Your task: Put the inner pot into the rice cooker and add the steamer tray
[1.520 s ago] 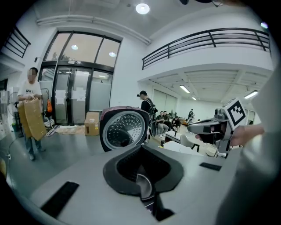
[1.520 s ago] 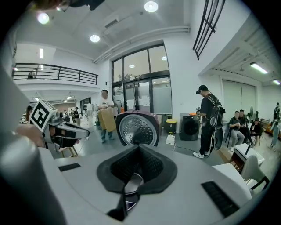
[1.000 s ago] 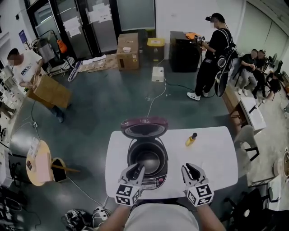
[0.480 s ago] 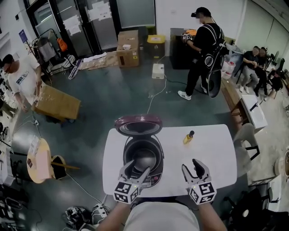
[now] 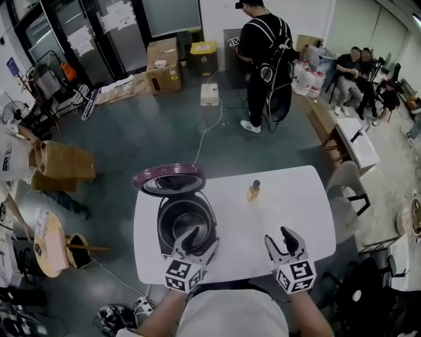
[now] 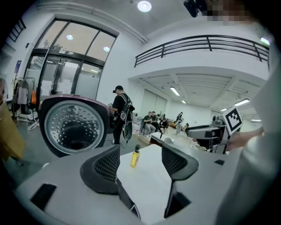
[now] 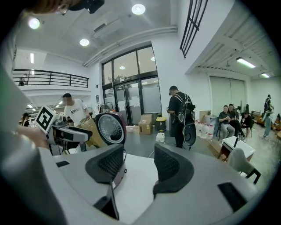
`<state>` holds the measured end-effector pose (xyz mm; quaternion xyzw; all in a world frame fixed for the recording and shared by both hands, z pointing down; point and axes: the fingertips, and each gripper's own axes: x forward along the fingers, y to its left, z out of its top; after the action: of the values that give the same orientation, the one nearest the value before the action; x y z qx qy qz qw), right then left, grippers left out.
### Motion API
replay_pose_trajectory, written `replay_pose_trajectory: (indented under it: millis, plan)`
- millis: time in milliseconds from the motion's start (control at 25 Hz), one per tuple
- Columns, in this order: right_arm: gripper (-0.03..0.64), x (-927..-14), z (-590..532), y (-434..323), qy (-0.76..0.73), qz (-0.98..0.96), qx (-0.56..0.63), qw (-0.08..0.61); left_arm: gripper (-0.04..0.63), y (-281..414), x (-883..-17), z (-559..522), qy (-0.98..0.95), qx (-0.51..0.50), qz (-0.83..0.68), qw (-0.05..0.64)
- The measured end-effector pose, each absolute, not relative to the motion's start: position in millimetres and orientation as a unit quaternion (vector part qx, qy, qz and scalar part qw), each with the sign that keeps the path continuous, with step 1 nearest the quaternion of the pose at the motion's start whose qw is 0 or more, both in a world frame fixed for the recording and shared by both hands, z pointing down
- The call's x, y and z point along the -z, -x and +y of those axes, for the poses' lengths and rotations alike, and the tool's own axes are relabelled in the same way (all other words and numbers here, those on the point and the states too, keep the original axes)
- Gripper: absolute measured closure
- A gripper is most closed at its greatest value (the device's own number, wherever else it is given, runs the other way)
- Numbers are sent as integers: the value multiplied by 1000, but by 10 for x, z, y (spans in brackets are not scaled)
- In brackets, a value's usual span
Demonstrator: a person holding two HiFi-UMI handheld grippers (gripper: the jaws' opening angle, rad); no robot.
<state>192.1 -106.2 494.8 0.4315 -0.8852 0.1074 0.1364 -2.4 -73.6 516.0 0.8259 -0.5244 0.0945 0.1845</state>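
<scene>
- Dark teal floor, with a white cable trailing across it.
- Black-framed glass doors along the far wall, with cardboard boxes and a yellow bin near them.
- White surface, with a grey chair at its right.
- Railed balcony overhead; round ceiling lights lit.

Head view looks steeply down; both low gripper views share table and rice cooker.

rice cooker front: behind opening, empty left tongs | person: cut by left edge | bottle label: unreadable
</scene>
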Motion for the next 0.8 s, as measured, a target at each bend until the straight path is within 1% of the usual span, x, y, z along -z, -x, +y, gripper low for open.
replay_pose_trajectory:
  millis: [200, 520, 800]
  plan:
    - [383, -5139, -1118, -2399, -457, -868, -125, 147, 282, -497, -5322, -869, -843, -111, -490, 193]
    - [383, -5631, -1256, -3115, -482, -845, -148, 177, 282, -1517, -5631, -1147, -870, -147, -424, 203]
    - [383, -6047, -1362, -3622, -503, -824, -175, 195, 288, -2081, -6142, -1378, -878, -179, -383, 225]
